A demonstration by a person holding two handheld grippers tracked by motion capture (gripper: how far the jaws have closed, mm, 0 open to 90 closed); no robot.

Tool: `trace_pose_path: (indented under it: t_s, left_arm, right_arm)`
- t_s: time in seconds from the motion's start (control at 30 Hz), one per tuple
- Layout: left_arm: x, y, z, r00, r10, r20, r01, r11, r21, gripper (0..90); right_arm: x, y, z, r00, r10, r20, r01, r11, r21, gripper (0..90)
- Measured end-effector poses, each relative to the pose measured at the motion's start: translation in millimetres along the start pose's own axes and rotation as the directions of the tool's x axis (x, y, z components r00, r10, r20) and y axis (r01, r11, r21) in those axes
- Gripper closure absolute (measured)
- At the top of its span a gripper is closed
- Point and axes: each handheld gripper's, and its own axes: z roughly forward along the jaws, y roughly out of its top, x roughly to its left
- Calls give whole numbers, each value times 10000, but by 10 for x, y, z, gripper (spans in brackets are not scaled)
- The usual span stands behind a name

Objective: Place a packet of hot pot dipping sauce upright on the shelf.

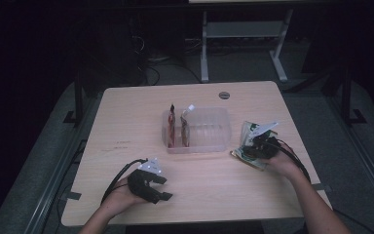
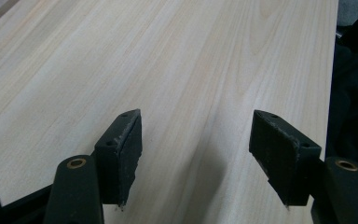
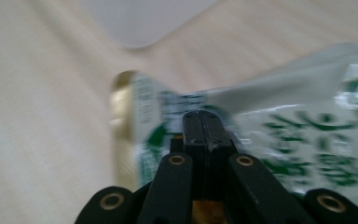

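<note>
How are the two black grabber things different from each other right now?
The left gripper has its jaws wide apart with only bare table between them; the right gripper has its jaws pressed together, on or over a white-and-green packet. The left gripper sits near the table's front edge, away from everything; the right gripper is at the packet beside the clear bin. Both are black and held in a hand.
</note>
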Motion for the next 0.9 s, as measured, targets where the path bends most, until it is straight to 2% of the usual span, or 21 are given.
trace_pose_path:
  t_s: [0.07,0.13,0.2,0.3,0.37,0.4,0.53,0.7,0.8,0.9]
  left_arm:
    - [8,-1,3,10000,-29,10,30,10000,-56,340]
    - [8,2,5,10000,-40,12,41,10000,-54,340]
    - [8,6,4,10000,30,2,-30,10000,11,340]
    - [2,5,5,10000,21,15,-21,10000,-6,340]
    - [6,2,5,10000,-35,4,35,10000,-12,340]
    - [11,-2,10,10000,-49,16,49,10000,-34,340]
    - [11,0,21,10000,-50,32,50,10000,-6,340]
    - [-1,4,23,10000,14,41,-14,10000,68,340]
    - [7,1,29,10000,-58,45,58,10000,71,340]
    - [5,4,29,10000,-20,60,19,10000,67,340]
  right_arm:
    - [-113,23,-42,9989,232,403,-222,9994,-249,899]
    - [-208,48,-69,9967,576,571,-550,9974,-460,900]
    - [-291,77,-55,9937,579,965,-547,9979,-347,900]
    - [-398,87,-25,9900,858,1116,-820,9959,-384,900]
    - [-442,56,14,9886,872,1231,-853,9962,-201,900]
    - [-451,38,21,9880,1014,1164,-998,9948,-196,900]
    - [-435,15,58,9895,1024,1023,-1029,9947,-1,900]
    - [-370,16,58,9932,827,821,-847,9962,204,900]
    - [-337,17,59,9946,692,775,-710,9973,204,900]
    - [-281,15,64,9969,581,521,-588,9982,123,900]
